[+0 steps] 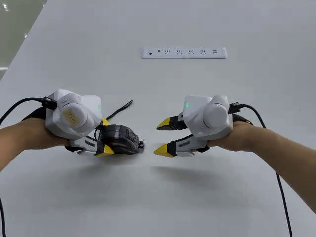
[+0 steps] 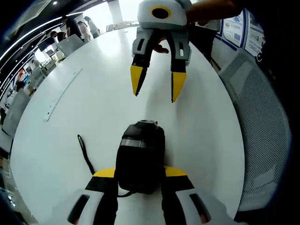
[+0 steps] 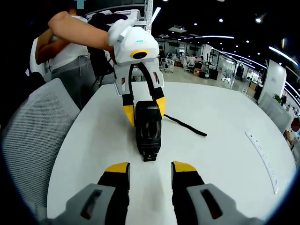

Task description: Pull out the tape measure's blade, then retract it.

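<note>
Left gripper [image 1: 106, 136] is clamped on the rear of a tape measure [image 1: 121, 139] low over the white table [image 1: 197, 197]. The case is black and blocky, and the blade tip sits at the case mouth. The mouth faces the right gripper [image 1: 159, 139], whose jaws stand apart and empty, just short of the tip. A black strap [image 1: 121, 108] trails from the case across the table.
</note>
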`<state>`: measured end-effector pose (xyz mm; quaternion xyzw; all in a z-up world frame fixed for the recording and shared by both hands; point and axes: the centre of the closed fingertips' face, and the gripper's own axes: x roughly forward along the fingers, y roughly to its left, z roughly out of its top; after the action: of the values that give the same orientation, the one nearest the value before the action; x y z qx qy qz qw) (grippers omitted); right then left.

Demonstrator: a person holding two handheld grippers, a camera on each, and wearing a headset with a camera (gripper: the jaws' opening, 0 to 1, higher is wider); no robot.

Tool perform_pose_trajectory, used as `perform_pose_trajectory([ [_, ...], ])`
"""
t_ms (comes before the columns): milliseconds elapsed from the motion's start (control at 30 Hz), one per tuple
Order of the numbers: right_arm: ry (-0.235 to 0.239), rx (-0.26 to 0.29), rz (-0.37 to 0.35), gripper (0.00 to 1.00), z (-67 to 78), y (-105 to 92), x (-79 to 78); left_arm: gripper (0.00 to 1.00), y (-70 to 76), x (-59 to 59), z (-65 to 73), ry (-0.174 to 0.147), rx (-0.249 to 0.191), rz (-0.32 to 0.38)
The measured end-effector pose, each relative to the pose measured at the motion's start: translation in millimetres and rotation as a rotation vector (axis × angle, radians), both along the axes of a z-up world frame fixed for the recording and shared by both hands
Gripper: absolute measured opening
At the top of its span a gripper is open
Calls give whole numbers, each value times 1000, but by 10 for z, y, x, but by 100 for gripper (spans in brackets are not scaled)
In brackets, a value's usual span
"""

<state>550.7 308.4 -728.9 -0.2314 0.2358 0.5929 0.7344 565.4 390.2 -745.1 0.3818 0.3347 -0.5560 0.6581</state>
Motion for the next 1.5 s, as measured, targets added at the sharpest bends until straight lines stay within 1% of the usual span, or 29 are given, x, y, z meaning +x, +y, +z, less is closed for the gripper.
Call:
perform_pose_trajectory([
  [100,3,-14,12,33,-46,35,3,32,-4,13,-26,-4,19,-14],
  [200,3,-30,19,31,-97,52,19,32,-1,13,-42,0,31,-25],
  [300,7,-33,26,29,-113,74,18,32,2,14,-43,5,34,-25],
  [400,17,-34,29,27,-163,162,31,31,12,22,-50,11,44,-13],
  [500,21,-42,39,26,-213,223,21,31,13,13,-50,18,46,-2],
  [633,17,-73,61,24,-280,259,8,31,18,4,-51,23,51,0],
  [767,26,-75,59,22,-318,301,39,31,21,4,-52,29,50,8],
  [833,23,-90,62,20,-352,311,49,31,21,2,-52,29,51,9],
  [900,33,-101,63,18,-386,318,49,31,23,3,-53,31,52,12],
  [967,27,-114,68,16,-408,319,49,31,24,1,-52,31,54,12],
  [1133,38,-113,65,16,-413,325,55,31,20,3,-50,35,48,20],
  [1233,21,-116,87,14,-414,323,50,30,20,0,-50,36,48,19],
  [1333,-9,-128,109,13,-412,321,43,30,21,-3,-47,35,47,19],
  [1500,-19,-135,111,12,-403,316,53,30,23,-4,-45,36,43,26],
])
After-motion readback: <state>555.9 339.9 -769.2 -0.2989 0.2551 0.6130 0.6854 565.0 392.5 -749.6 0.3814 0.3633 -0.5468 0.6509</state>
